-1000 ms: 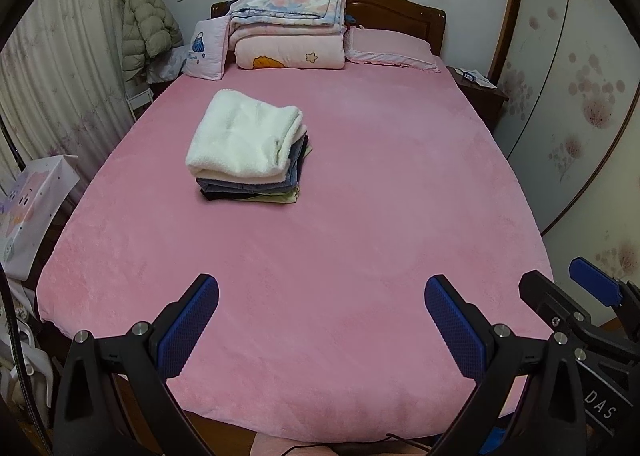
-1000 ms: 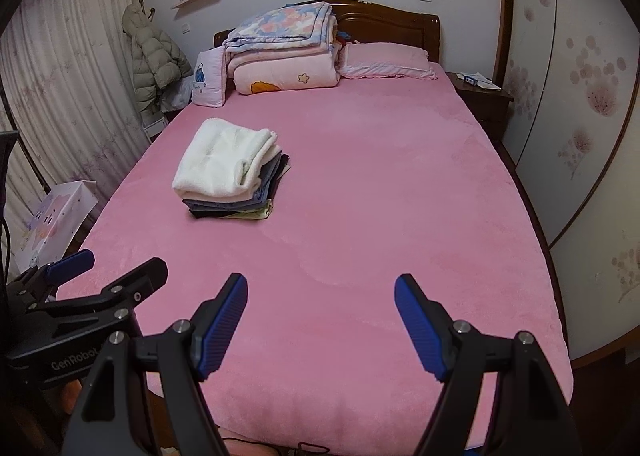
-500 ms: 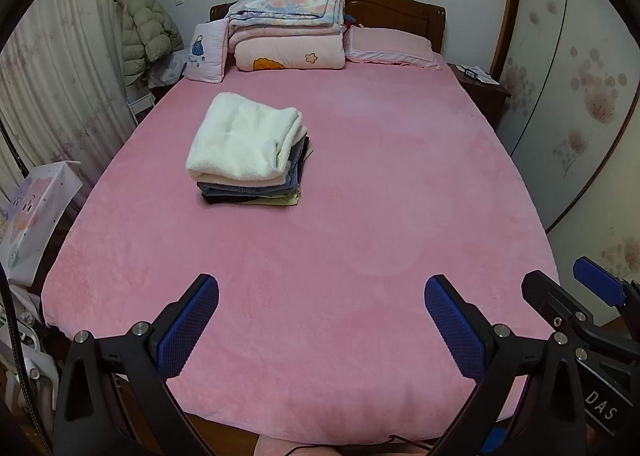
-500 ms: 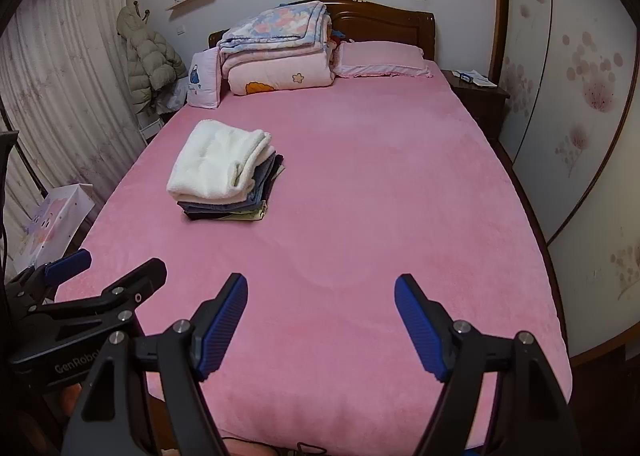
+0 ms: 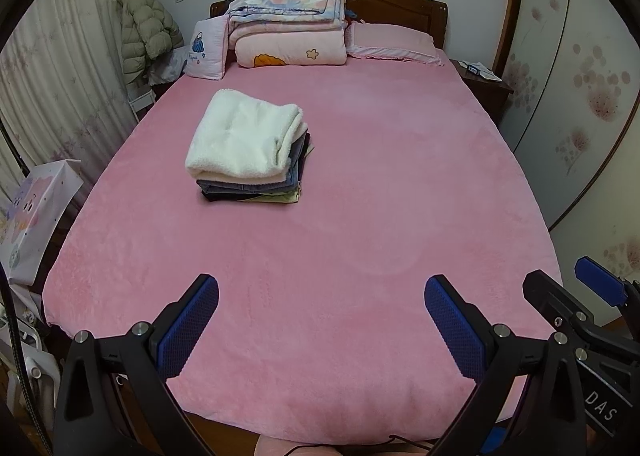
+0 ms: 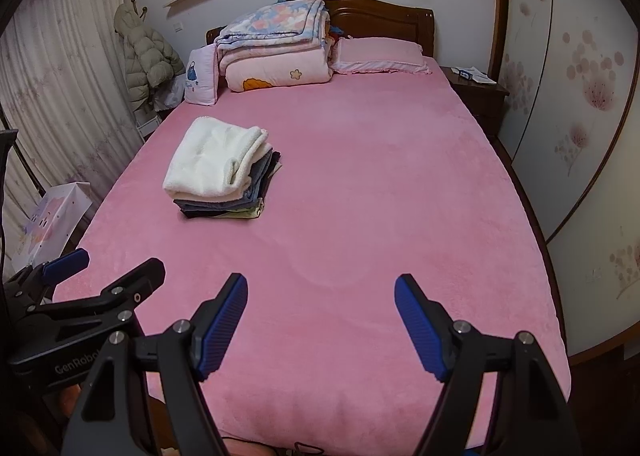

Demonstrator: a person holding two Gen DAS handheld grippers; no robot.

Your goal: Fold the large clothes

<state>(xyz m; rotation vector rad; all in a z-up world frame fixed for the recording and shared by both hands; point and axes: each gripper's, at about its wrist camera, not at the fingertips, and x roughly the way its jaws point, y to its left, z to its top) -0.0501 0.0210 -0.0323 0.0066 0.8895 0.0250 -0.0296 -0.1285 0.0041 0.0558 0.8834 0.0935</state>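
Note:
A stack of folded clothes [image 5: 248,155] lies on the left half of the pink bed [image 5: 380,215], with a fluffy white garment [image 5: 240,139] on top of dark and grey pieces. It also shows in the right wrist view [image 6: 224,171]. My left gripper [image 5: 320,316] is open and empty above the foot of the bed. My right gripper [image 6: 320,316] is open and empty beside it, to its right. Each gripper shows at the edge of the other's view. Both are well short of the stack.
Folded quilts [image 5: 288,23], a small pillow [image 5: 204,51] and a pink pillow [image 5: 392,41] lie at the headboard. A puffy coat [image 5: 140,31] hangs by the curtain on the left. A nightstand [image 5: 484,83] stands at the right. A gift bag [image 5: 32,215] sits by the bed's left side.
Both grippers have drifted slightly back and up from the bed, so the view shifts a little. Both stay open and empty. The stack has not moved.

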